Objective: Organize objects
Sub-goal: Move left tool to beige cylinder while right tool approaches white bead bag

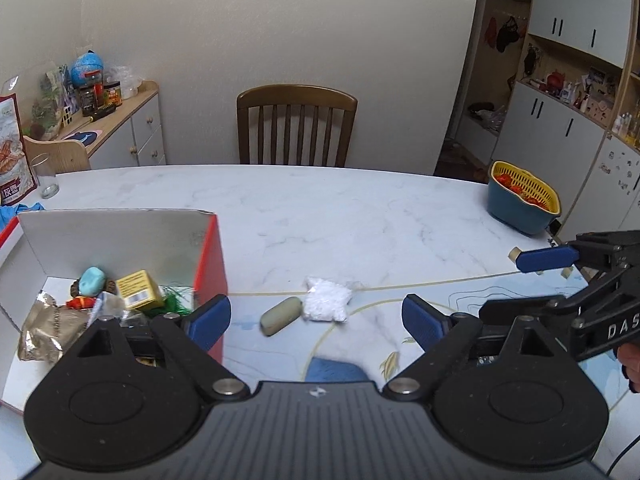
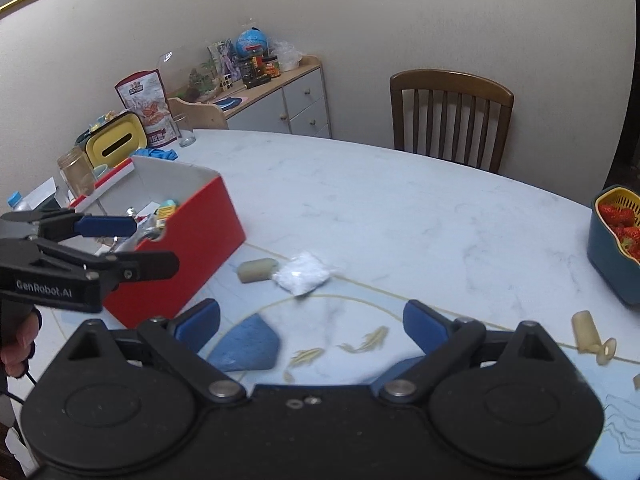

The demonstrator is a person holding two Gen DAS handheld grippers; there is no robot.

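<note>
While both grippers hang above it, the white marble table [image 1: 360, 200] carries everything. The red box [image 2: 188, 264] with white inner walls stands at the left side and holds a brown foil bag [image 1: 48, 328], a yellow carton [image 1: 140, 290] and a turquoise piece [image 1: 93, 281]. A blue tub with yellow strainer [image 1: 524, 200], full of strawberries, stands near the far right edge. The left gripper [image 1: 316, 316] has its jaws wide with nothing between them; the right gripper [image 2: 312, 320] is also wide and empty. On the table just beside the box lie a white packet [image 1: 328, 300] and, touching it, a grey-green oval bar [image 1: 281, 316]. A blue flat piece [image 2: 246, 346] lies nearer, and a small cream tube [image 2: 586, 334] lies at the right
</note>
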